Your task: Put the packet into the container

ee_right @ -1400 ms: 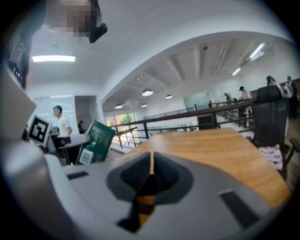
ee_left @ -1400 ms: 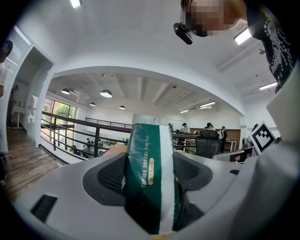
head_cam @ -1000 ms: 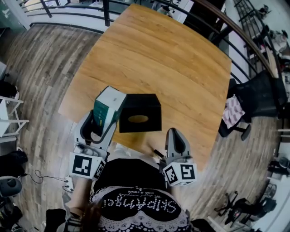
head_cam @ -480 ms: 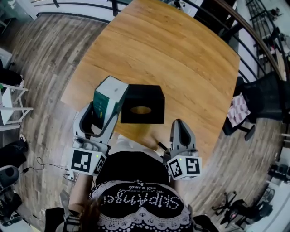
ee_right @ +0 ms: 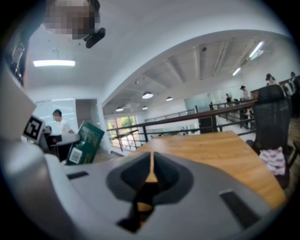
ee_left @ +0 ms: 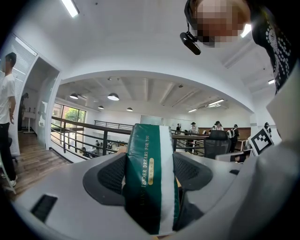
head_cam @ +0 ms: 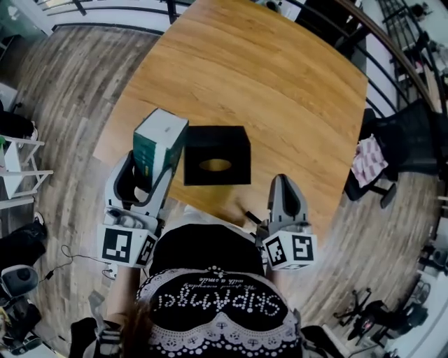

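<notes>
The green and white packet is clamped upright in my left gripper, held above the table's near left edge, just left of the black container. In the left gripper view the packet fills the gap between the jaws. The container is a black box with an oval slot in its top, standing near the table's front edge. My right gripper hangs shut and holds nothing, over the front edge to the container's right. In the right gripper view the jaws are pressed together and the packet shows at the left.
The wooden table stretches away behind the container. A black chair with a chequered cloth stands at the right. A railing runs along the far side, and wood floor lies to the left.
My left gripper with the packet has shifted slightly left and up in the view. The right gripper has stayed low near the table's front edge.
</notes>
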{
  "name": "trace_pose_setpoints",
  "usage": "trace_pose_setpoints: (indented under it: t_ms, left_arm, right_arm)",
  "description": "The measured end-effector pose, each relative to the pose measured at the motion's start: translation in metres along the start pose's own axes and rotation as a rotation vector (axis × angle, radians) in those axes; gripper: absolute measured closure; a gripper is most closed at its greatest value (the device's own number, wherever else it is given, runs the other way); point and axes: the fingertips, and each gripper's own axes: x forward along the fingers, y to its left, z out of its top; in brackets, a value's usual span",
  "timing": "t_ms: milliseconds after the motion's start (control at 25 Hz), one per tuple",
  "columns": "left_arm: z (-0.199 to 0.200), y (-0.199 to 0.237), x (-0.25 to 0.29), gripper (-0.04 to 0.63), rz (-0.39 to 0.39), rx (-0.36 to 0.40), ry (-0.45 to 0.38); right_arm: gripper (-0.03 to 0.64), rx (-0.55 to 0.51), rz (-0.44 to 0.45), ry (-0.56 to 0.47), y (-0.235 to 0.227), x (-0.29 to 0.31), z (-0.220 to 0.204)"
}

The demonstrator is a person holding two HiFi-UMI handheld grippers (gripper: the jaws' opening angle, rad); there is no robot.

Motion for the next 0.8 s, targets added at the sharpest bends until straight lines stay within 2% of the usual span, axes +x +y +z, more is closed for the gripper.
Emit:
trace_pose_setpoints:
  t_ms: [200, 480, 640, 800]
  left_arm:
    - [0.017, 0.006, -0.006, 0.252, -0.028, 0.025, 0.004]
    - [0.027, -0.020, 0.012, 0.253, -0.235, 0.186, 0.140]
    - [0.001, -0.043, 0.028, 0.253, -0.343, 0.227, 0.266]
    - [-0.015, -0.066, 0.044, 0.253, -0.432, 0.225, 0.298]
  right_arm:
    - [0.577, 0.002, -0.011, -0.002, -0.007, 0.000, 0.001]
    - [0.577, 0.007, -0.004, -0.003, -0.007, 0.001, -0.001]
    - [0.577, 0.010, -0.003, -0.007, -0.006, 0.000, -0.001]
    - [0.575, 0.017, -0.024, -0.009, -0.013, -0.005, -0.002]
